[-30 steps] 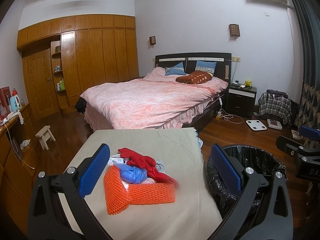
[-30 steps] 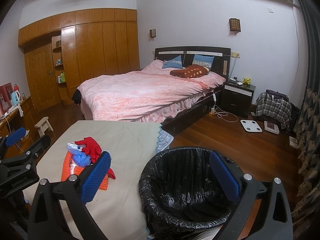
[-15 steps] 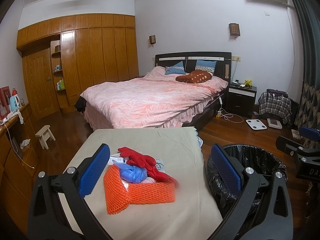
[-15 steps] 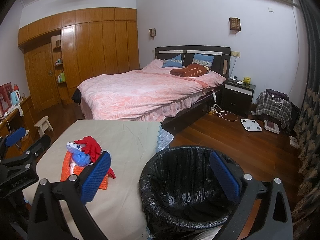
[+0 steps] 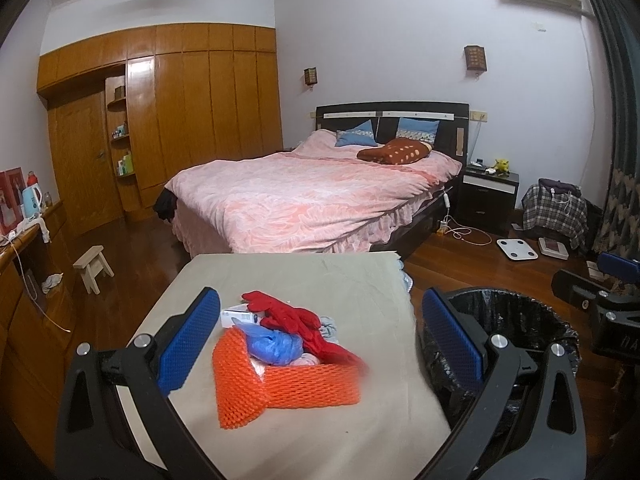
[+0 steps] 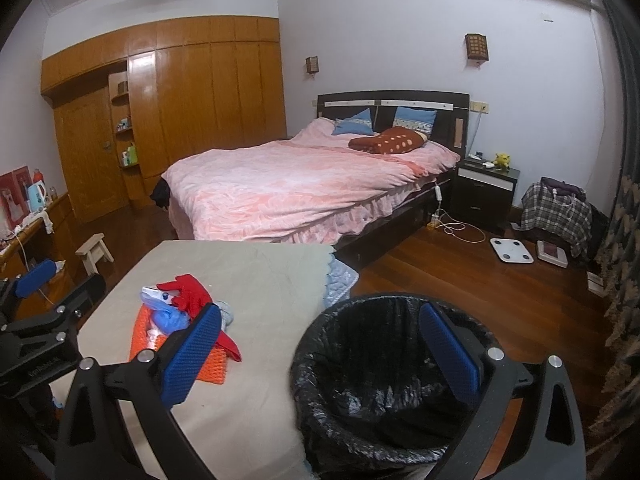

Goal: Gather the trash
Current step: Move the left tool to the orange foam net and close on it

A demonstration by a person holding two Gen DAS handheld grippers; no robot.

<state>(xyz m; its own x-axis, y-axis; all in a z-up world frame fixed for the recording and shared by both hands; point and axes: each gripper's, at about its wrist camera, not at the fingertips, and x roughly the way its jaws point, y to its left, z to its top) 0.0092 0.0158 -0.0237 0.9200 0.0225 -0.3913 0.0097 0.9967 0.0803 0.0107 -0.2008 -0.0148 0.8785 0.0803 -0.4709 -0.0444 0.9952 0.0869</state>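
the left gripper (image 5: 318,344) is held wide apart with nothing between its blue pads, and the trash pile (image 5: 286,354) is framed in the gap at the lower centre of the left wrist view. the right gripper (image 6: 320,354) is likewise spread fully and nothing is gripped by it; the bin (image 6: 384,384) is seen between its fingers at the lower right of the right wrist view.

several things could be expected to go wrong from here. the pile is loose and layered, so a pinch on the top piece alone may leave the rest behind or drag it across the table (image 5: 328,276). the orange foam net (image 5: 276,384) is springy and open-meshed, so it could be squashed and slip out of the pads, or a fingertip could be snagged in the mesh. the red glove (image 5: 294,316) is draped over the heap and could be shed on the way to the bin. the black liner is slack at the rim, so a drop made too near the edge may land on the floor.

the trash is seen as a small heap near the middle of the cloth-covered table: an orange net folded into an open sleeve, a crumpled blue bag (image 5: 276,346) tucked in it, the red glove on top, and a small white box (image 5: 236,316) at the upper left of the heap. the bin stands just beside the table edge, apparently empty.
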